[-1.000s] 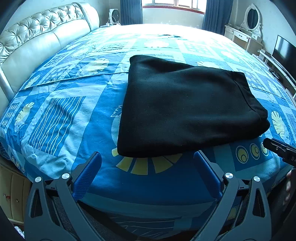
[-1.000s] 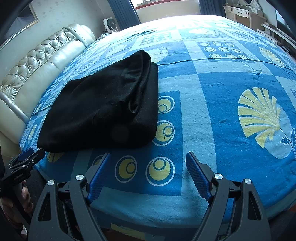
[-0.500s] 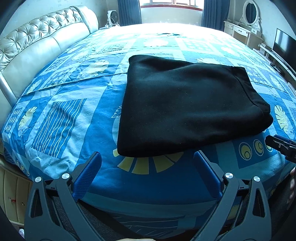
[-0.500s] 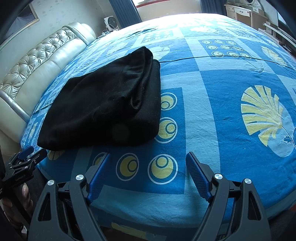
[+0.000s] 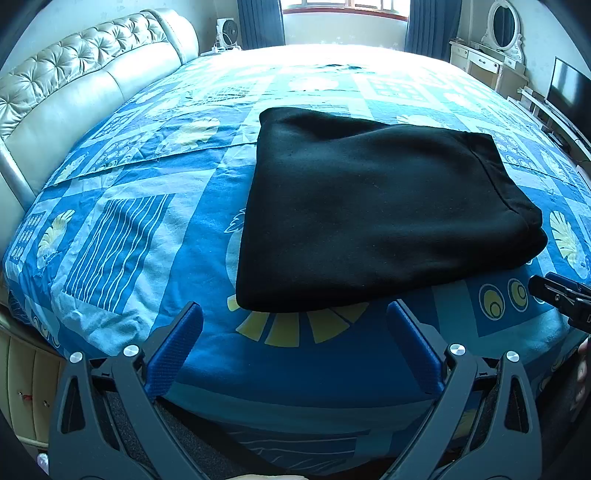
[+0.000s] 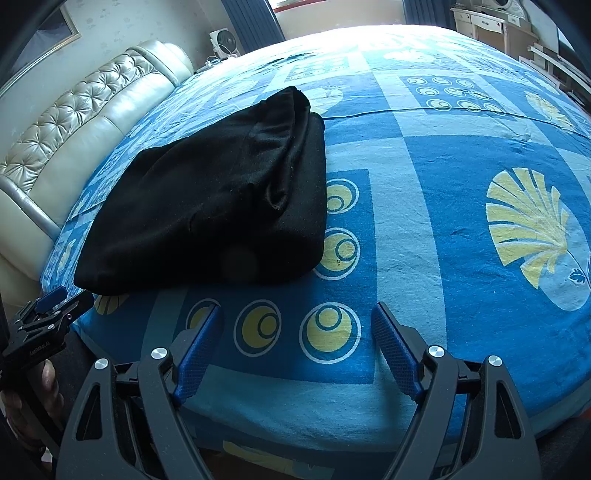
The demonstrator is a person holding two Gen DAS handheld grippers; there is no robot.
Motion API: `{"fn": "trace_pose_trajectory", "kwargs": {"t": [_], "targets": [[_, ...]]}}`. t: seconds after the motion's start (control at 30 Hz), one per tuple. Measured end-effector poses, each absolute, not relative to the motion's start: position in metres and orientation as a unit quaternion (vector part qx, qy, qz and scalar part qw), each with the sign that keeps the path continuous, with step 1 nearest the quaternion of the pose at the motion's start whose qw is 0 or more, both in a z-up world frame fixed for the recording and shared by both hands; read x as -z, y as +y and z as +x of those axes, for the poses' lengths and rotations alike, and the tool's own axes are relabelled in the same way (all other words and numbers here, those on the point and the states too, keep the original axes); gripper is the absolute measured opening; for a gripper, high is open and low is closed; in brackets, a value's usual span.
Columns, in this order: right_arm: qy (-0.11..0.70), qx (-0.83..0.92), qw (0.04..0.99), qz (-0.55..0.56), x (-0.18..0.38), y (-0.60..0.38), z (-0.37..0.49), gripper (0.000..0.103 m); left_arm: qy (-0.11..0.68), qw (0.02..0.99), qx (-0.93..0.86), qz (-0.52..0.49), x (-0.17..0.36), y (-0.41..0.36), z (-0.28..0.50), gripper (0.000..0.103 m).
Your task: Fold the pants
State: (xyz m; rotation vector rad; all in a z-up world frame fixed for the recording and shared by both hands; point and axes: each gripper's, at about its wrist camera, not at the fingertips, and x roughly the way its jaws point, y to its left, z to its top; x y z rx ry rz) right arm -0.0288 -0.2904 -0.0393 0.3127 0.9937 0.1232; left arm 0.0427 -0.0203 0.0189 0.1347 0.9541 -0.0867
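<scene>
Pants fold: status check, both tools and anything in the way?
Left tool open, empty. Right tool open, empty. Black pants lie folded on the blue bedsheet, clear of both tools. Nothing in the way.

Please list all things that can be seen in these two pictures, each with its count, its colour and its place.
pants: one, black, folded into a flat stack, on the bed near its front edge.
bed sheet: one, blue with yellow shell and circle patterns, covers the bed.
headboard: one, cream, tufted, on the left.
fan: one, white, past the headboard.
curtains: two, dark blue, beside the window.
dressing table: one, white, with an oval mirror, far right.
television: one, black, right wall.
left gripper: one, black with blue pads, open, empty, before the pants.
right gripper: one, the same, open, empty, over bare sheet.
</scene>
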Motion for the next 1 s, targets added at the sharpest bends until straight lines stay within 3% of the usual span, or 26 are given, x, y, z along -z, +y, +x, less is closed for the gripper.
{"fn": "trace_pose_trajectory", "kwargs": {"t": [0.6,0.73,1.0], "targets": [[0.475,-0.060,0.866,0.146,0.041,-0.288,-0.029,0.081,0.460,0.885,0.025,0.069,-0.022,-0.024,0.046,0.100],[0.474,-0.062,0.866,0.146,0.042,-0.290,-0.029,0.081,0.444,0.895,0.053,0.013,-0.037,-0.015,0.047,0.100],[0.427,-0.066,0.882,0.187,-0.003,-0.317,0.004,0.082,0.418,0.908,-0.018,-0.010,-0.056,0.058,0.140,0.100]]}}
